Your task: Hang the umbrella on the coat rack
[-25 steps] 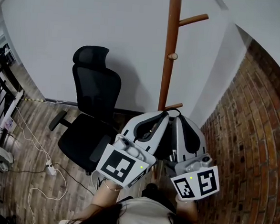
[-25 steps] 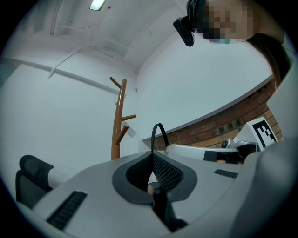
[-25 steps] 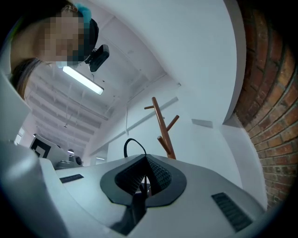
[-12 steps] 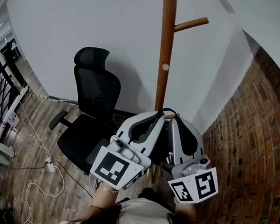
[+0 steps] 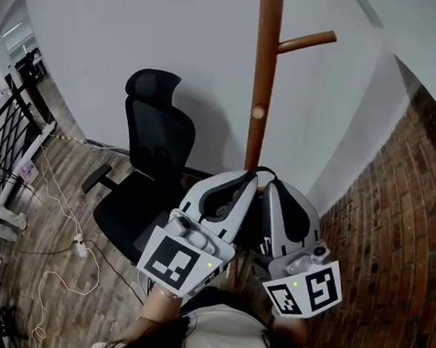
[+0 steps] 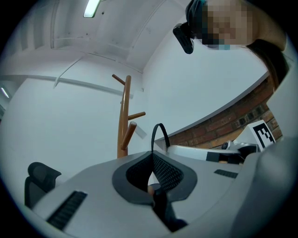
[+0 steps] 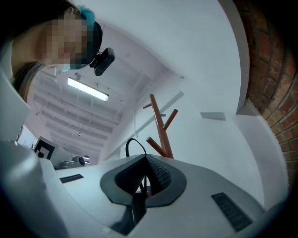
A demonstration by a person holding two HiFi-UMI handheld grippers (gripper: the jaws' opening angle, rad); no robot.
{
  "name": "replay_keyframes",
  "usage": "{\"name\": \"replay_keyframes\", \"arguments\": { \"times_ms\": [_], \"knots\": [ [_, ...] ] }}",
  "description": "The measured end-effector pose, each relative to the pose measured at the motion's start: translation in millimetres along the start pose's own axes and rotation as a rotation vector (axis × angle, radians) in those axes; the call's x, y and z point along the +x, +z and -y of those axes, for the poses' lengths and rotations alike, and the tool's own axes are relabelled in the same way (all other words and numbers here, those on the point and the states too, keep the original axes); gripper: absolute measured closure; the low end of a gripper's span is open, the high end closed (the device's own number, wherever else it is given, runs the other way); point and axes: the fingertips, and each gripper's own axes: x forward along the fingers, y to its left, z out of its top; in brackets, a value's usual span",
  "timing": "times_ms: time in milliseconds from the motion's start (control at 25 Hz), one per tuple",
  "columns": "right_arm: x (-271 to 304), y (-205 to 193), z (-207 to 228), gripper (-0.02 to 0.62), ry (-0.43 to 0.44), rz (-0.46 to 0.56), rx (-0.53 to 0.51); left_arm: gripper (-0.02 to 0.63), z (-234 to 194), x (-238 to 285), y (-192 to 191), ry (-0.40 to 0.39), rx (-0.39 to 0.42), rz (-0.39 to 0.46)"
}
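The left hand-held gripper (image 6: 152, 155) is pressed together on the black umbrella strap loop (image 6: 160, 135). The right hand-held gripper (image 7: 145, 160) pinches the same loop, which arches up above both sets of tips. In the head view the two sit side by side at lower centre, just in front of the coat rack (image 5: 263, 76) — the rest of the umbrella is hidden between them.

A ceiling strip light (image 7: 87, 89) above the right gripper (image 7: 143, 162) gave soft, even light; fisheye edges bent, corners blackened.
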Motion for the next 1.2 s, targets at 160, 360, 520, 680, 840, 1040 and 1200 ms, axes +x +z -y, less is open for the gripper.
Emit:
{"name": "replay_keyframes", "arguments": {
  "times_ms": [160,360,520,680,840,1040,1200],
  "knots": [
    [7,3,2,0.56,0.016,0.009,-0.009,0.597,-8,4,5,0.011,0.018,0.025],
    [16,6,3,0.56,0.026,0.02,-0.023,0.597,-12,10,10,-0.012,0.009,0.03],
    [24,9,7,0.56,0.03,0.029,-0.031,0.597,-17,15,14,-0.02,0.008,0.037],
    [32,11,12,0.56,0.029,0.035,-0.026,0.597,-23,23,17,-0.037,-0.016,0.041],
    [41,11,14,0.56,0.028,0.041,-0.026,0.597,-37,26,23,-0.04,0.016,0.1],
    [48,13,19,0.56,0.023,0.05,-0.024,0.597,-40,33,23,-0.056,-0.005,0.08],
    [55,17,18,0.56,0.022,0.066,-0.017,0.597,-44,35,28,-0.074,-0.015,0.082]
  ]
}}
